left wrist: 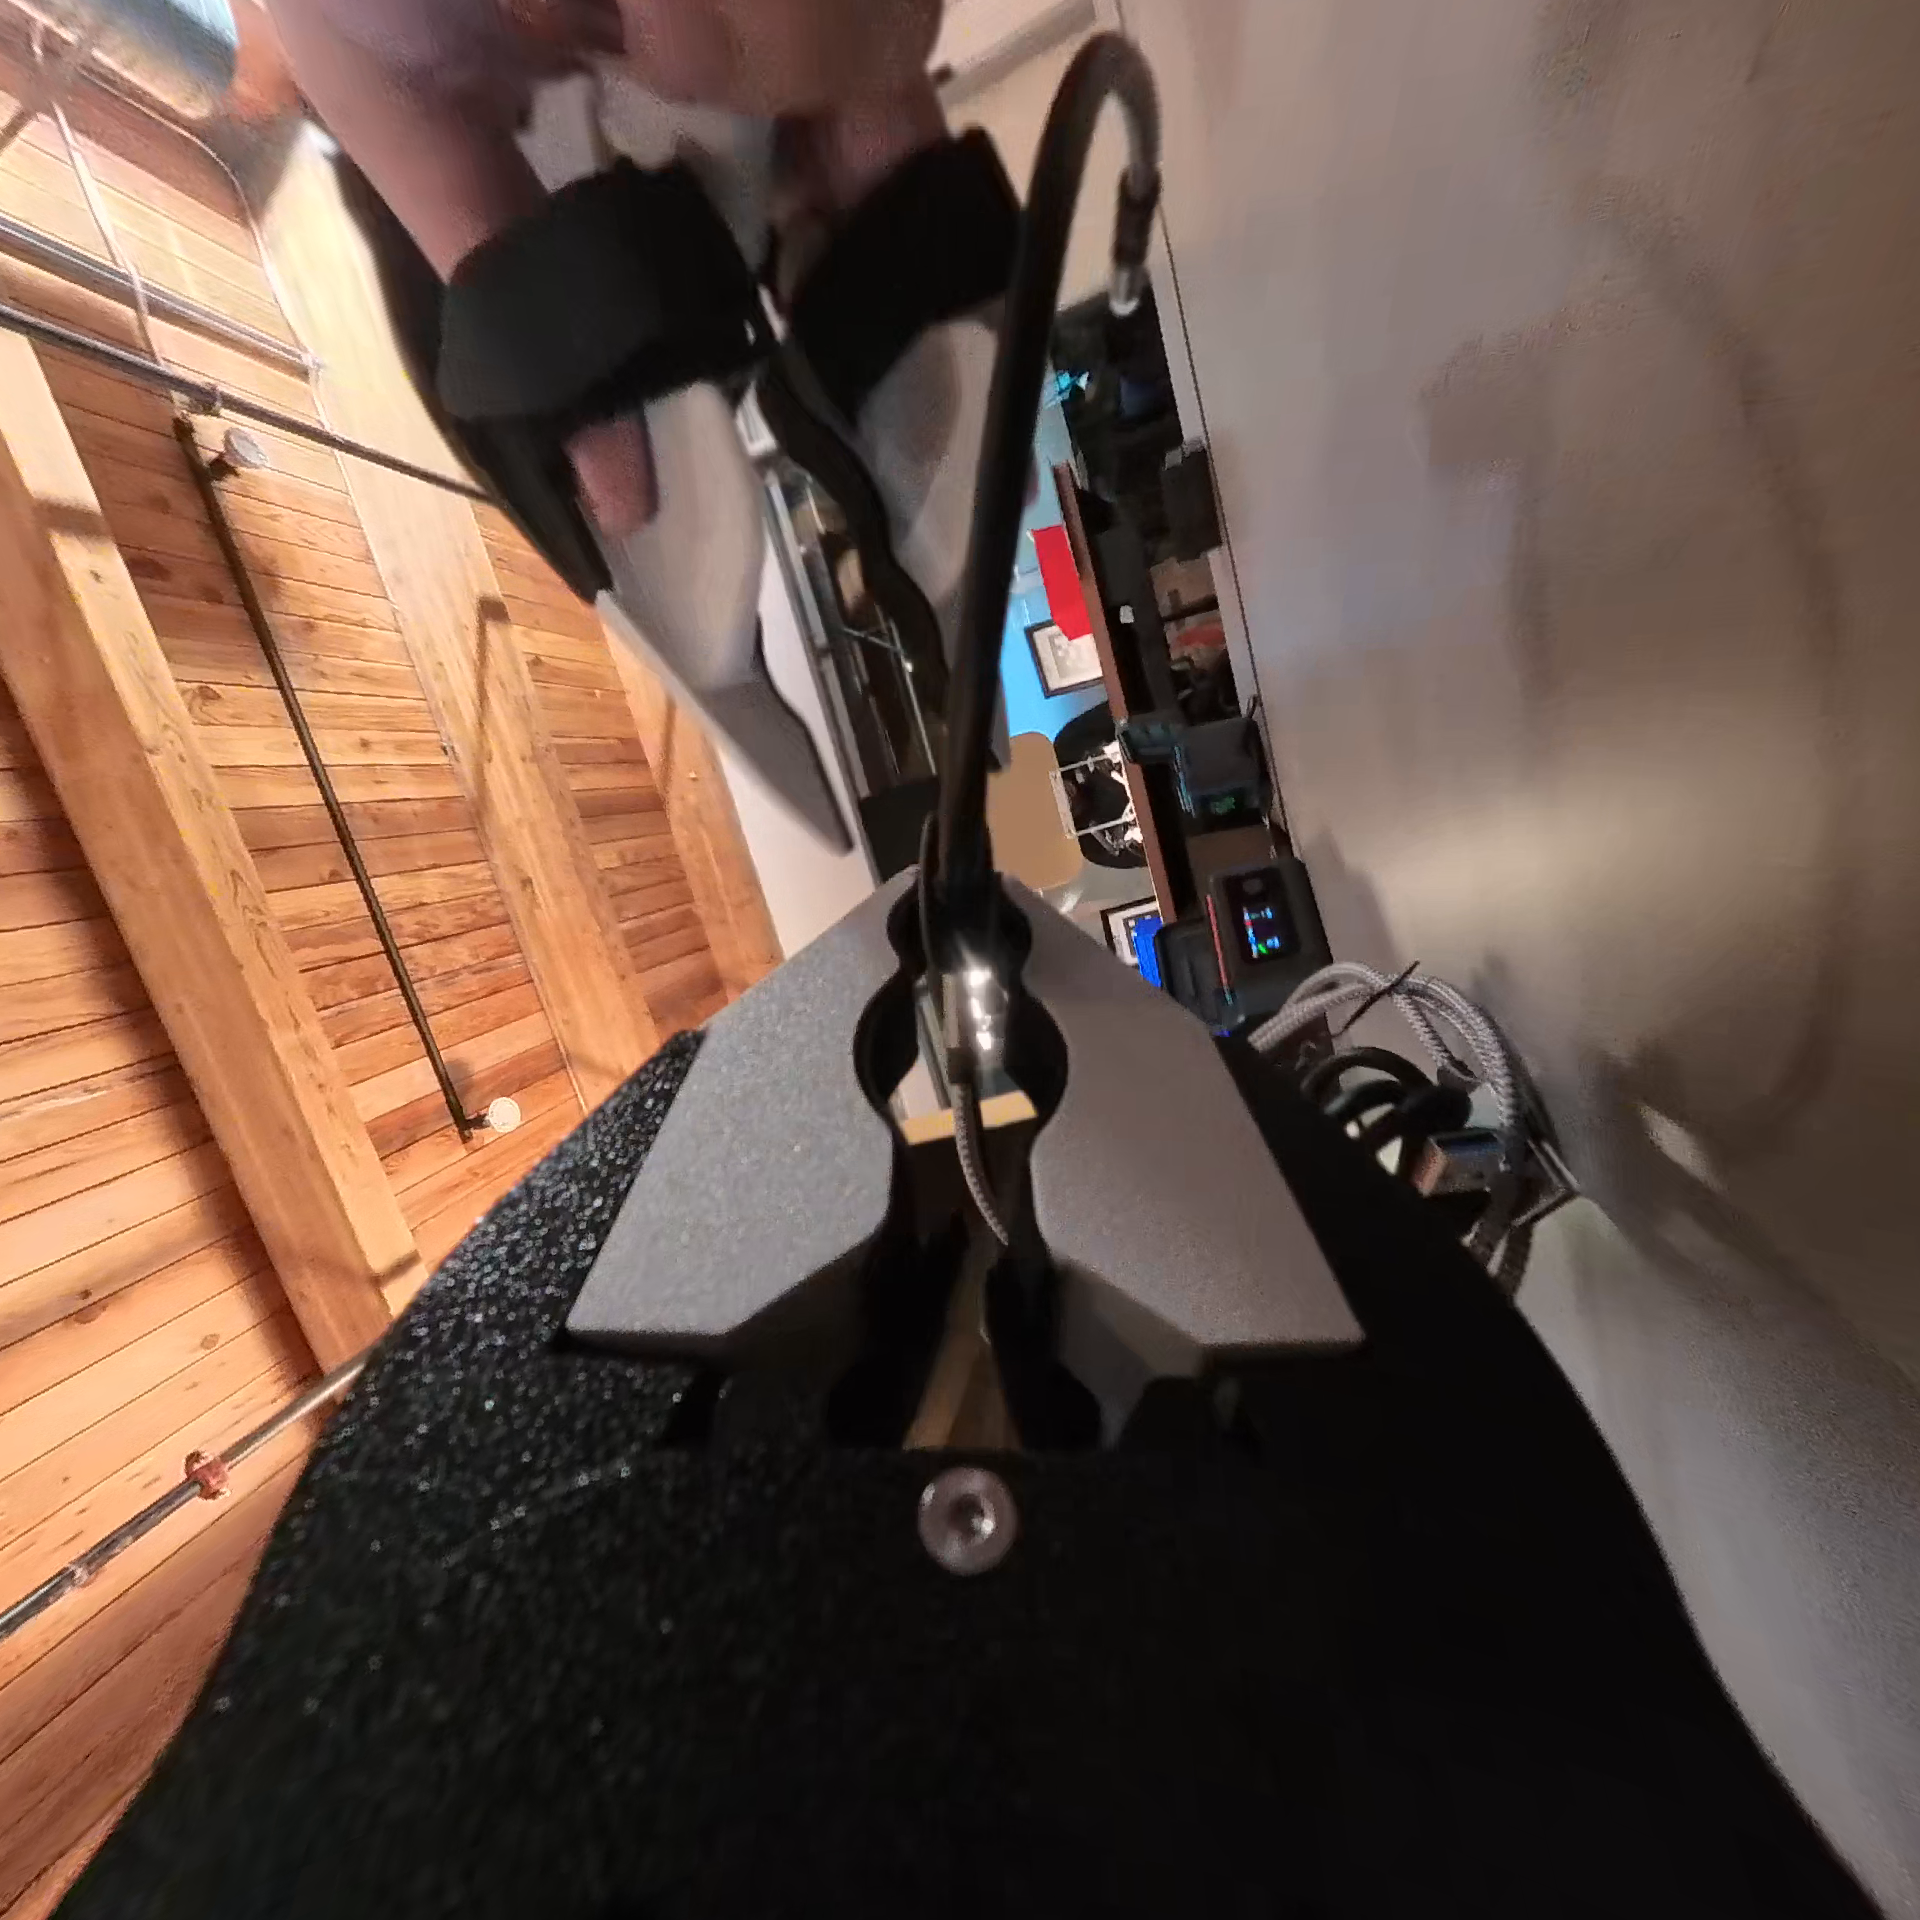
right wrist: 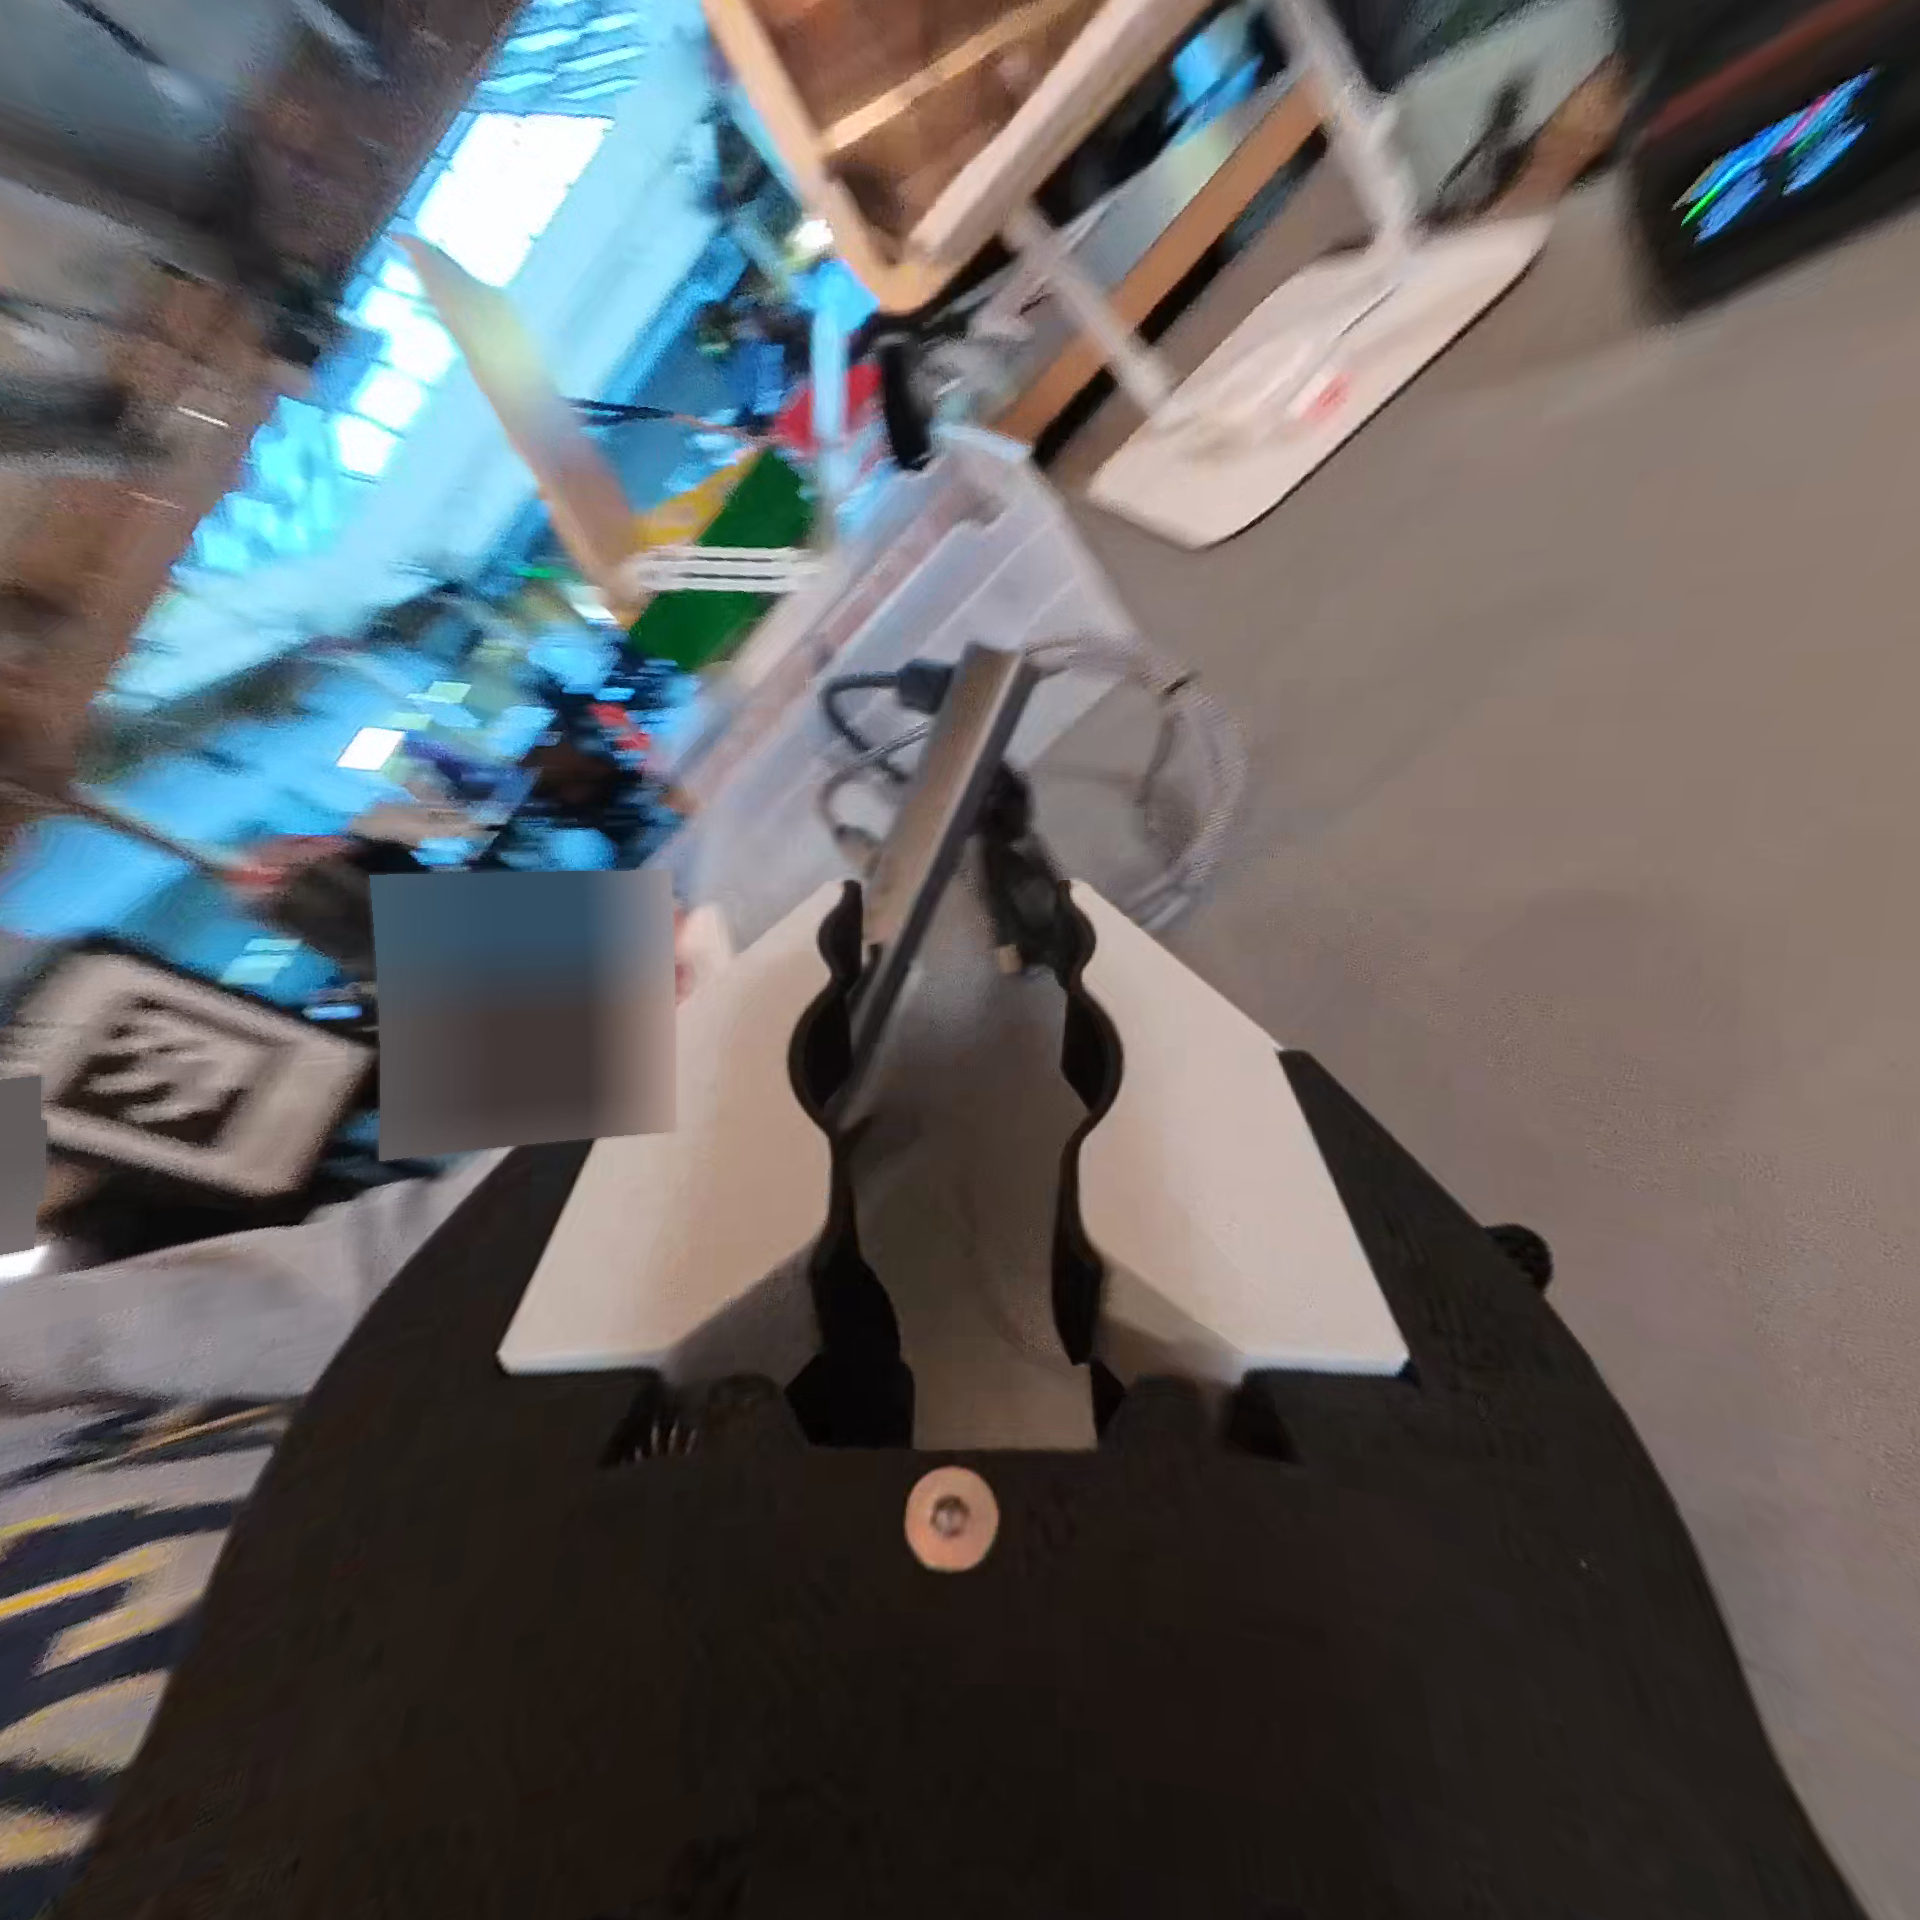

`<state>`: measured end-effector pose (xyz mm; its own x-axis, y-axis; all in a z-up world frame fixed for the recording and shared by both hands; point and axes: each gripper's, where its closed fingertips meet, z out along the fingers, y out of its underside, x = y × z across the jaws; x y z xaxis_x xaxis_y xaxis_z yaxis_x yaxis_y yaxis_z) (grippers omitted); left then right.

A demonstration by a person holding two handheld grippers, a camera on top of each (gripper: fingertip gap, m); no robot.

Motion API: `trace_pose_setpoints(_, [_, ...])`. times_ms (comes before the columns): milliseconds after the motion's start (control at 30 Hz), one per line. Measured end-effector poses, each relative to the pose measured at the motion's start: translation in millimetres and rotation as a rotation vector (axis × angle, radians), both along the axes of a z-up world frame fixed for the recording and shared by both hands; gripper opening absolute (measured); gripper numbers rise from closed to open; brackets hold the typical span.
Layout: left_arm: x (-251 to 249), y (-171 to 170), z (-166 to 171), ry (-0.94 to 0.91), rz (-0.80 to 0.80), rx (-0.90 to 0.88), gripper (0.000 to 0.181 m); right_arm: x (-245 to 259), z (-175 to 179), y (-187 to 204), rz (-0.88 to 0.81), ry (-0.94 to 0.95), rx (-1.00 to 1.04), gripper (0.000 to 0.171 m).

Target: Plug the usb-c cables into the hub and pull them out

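My left gripper (left wrist: 966,914) is shut on a silver plug (left wrist: 977,997). Its black cable (left wrist: 997,520) arcs up to a free connector (left wrist: 1132,239). A grey braided strand (left wrist: 977,1164) runs back between the fingers. My right gripper (right wrist: 956,904) has its jaws apart. The slim silver hub (right wrist: 945,821) stands between them, against the left pad and with a gap to the right one. Black cables (right wrist: 1029,894) sit beside the hub. The right gripper also shows in the left wrist view (left wrist: 894,717), held in a hand (left wrist: 613,478) and off the table.
The grey table (right wrist: 1507,987) also shows in the left wrist view (left wrist: 1610,623). It carries a coiled braided cable (left wrist: 1382,1029), also in the right wrist view (right wrist: 1205,790), a USB-A plug (left wrist: 1455,1164), a small device with a lit screen (left wrist: 1257,925) and a white stand base (right wrist: 1320,405).
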<state>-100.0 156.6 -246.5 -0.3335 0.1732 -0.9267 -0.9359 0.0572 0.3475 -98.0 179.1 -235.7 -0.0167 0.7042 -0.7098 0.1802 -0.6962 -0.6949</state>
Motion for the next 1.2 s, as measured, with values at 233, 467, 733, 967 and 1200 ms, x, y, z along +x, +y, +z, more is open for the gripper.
trace_pose_setpoints(233, [22.3, -5.7, -0.7, -0.012, -0.083, 0.019, 0.007, -2.4, -4.4, -19.4, 0.178, 0.085, -0.271, 0.013])
trace_pose_setpoints(467, [34.6, -23.3, -10.6, -0.701, -0.301, -0.481, 0.035, 6.9, 9.5, -12.2, 0.175, 0.16, -0.064, 0.009])
trace_pose_setpoints(733, [27.6, -23.8, 1.3, -1.579, -0.476, -1.05, 0.029, 23.1, 22.9, -11.2, 0.156, 0.221, 0.332, 0.008])
trace_pose_setpoints(967, [29.0, -19.2, 11.1, -1.895, -0.681, -1.257, 0.038, 20.7, 17.8, -36.1, 0.28, 0.266, 0.368, 0.008])
trace_pose_setpoints(1200, [27.5, -26.7, 15.3, -1.889, -0.731, -1.236, 0.003, 18.7, 15.8, -43.8, 0.309, 0.289, 0.37, 0.008])
